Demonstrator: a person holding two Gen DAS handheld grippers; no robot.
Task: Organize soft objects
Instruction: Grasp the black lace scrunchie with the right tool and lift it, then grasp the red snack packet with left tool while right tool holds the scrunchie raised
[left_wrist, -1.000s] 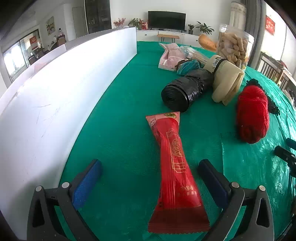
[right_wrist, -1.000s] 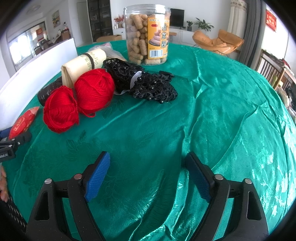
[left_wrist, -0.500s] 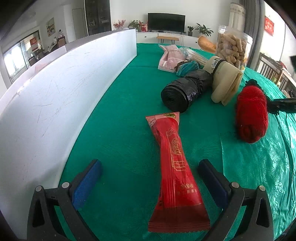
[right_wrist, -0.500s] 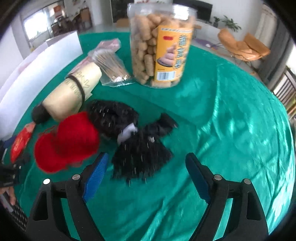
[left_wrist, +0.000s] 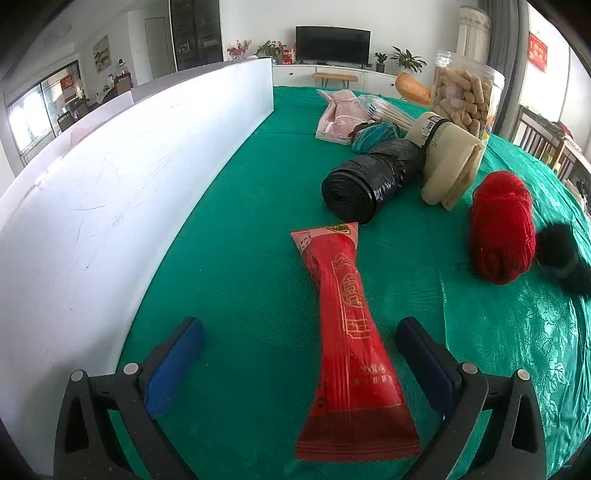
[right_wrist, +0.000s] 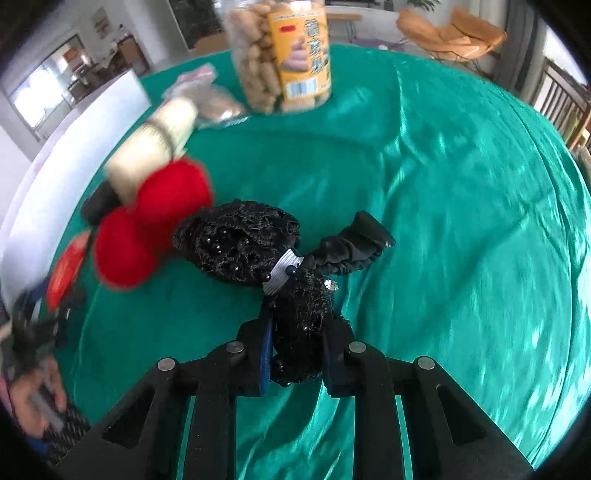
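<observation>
my right gripper (right_wrist: 297, 354) pinches one end of a black beaded lace bundle (right_wrist: 240, 243); the rest trails ahead of my fingers beside the red yarn (right_wrist: 147, 225). my left gripper (left_wrist: 299, 360) is spread wide, a red packet (left_wrist: 351, 332) lying loose between its fingers. the trailing lace could snag the yarn and drag it.

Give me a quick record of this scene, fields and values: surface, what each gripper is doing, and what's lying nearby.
surface: green tablecloth
right gripper: shut on black beaded hair net
left gripper: open, red snack packet lying between its fingers
beside the hair net: red yarn
further back: biscuit jar, black bag roll
</observation>
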